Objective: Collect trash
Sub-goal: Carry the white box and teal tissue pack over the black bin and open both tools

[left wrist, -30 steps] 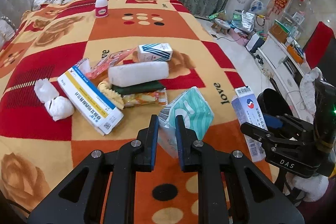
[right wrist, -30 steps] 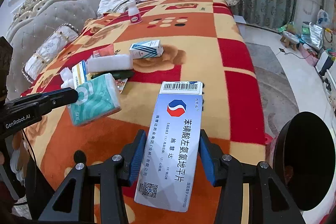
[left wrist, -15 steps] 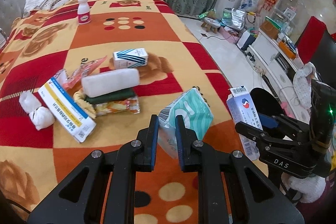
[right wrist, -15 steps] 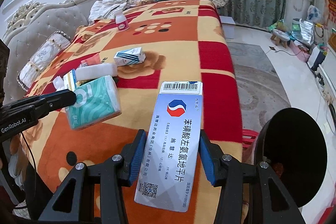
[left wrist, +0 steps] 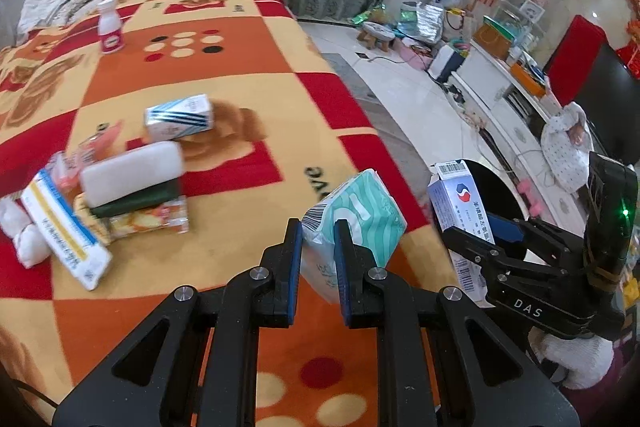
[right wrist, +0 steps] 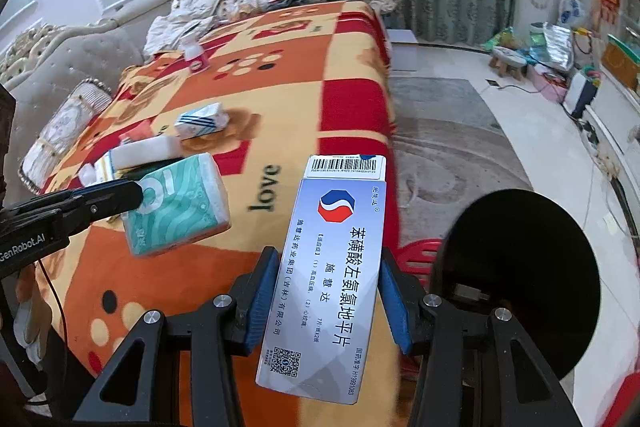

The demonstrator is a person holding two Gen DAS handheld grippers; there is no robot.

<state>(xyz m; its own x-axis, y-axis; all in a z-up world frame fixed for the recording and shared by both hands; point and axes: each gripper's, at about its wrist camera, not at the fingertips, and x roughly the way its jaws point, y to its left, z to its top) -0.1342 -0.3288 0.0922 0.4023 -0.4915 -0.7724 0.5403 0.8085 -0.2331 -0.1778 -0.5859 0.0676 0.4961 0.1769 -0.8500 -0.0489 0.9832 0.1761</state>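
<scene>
Left gripper (left wrist: 318, 259) jaws clamp one tissue pack (left wrist: 360, 211); right gripper (right wrist: 326, 301) jaws one medicine box (right wrist: 332, 267)

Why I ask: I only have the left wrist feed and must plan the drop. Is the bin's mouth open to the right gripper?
Observer: Yes. The right wrist view shows the black bin with its mouth wide open, just right of the medicine box.
Operator: Anything in the way?
Observer: A red slatted thing sits low beside the bin; I can't tell what it is.
Operator: How's the grip?
Observer: The right gripper has its jaws clamped on the box's long edges, label facing the camera.
</scene>
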